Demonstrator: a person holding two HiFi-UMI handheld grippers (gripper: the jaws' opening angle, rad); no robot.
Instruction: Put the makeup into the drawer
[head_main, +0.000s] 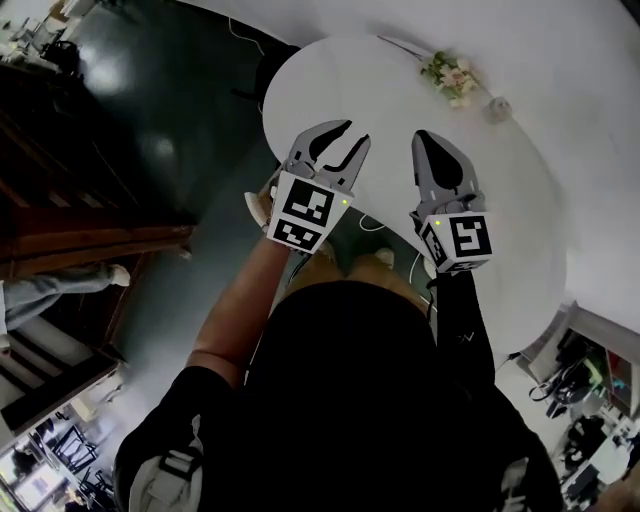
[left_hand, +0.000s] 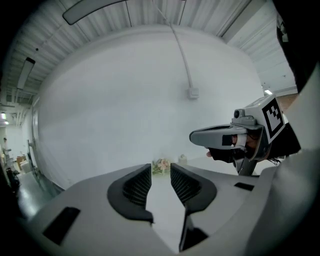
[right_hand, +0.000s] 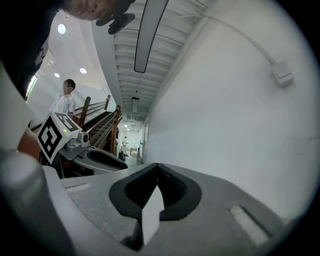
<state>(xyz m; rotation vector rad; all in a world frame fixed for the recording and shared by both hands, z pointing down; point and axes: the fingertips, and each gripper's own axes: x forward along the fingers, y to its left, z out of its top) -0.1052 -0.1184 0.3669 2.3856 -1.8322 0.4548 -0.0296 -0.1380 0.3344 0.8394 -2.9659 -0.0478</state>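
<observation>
Step in hand: judged to be the approach; nothing is gripped and the search for the makeup is not yet settled.
Left gripper (head_main: 347, 138): jaws stand moderately apart with nothing between them; its own view shows only bare table top through the gap.
Right gripper (head_main: 424, 146): jaws brought together at the tips, empty, held beside the left one above the near edge of the table.
Table (head_main: 350, 85): round and white, filling the upper middle of the head view.
Makeup: not visible in any view, so its place cannot be told.
Drawer: none visible in any view.
Flowers (head_main: 447, 74): 1 small bunch at the upper right of the head view, well apart from both grippers.
Small pale object (head_main: 497, 108): just right of the flowers, too small to identify.
Doing it well: I would find the makeup and the drawer before reaching, and spread the right jaws in good time. The left hand could take the drawer front while the right carries. Lower the jaws squarely around the item, so that it does not skid on the smooth top.
Count: 2 grippers, 1 table, 1 flower bunch, 1 small pale object.
Bystander: 1 person (right_hand: 65, 97) at the upper left of the right gripper view.
</observation>
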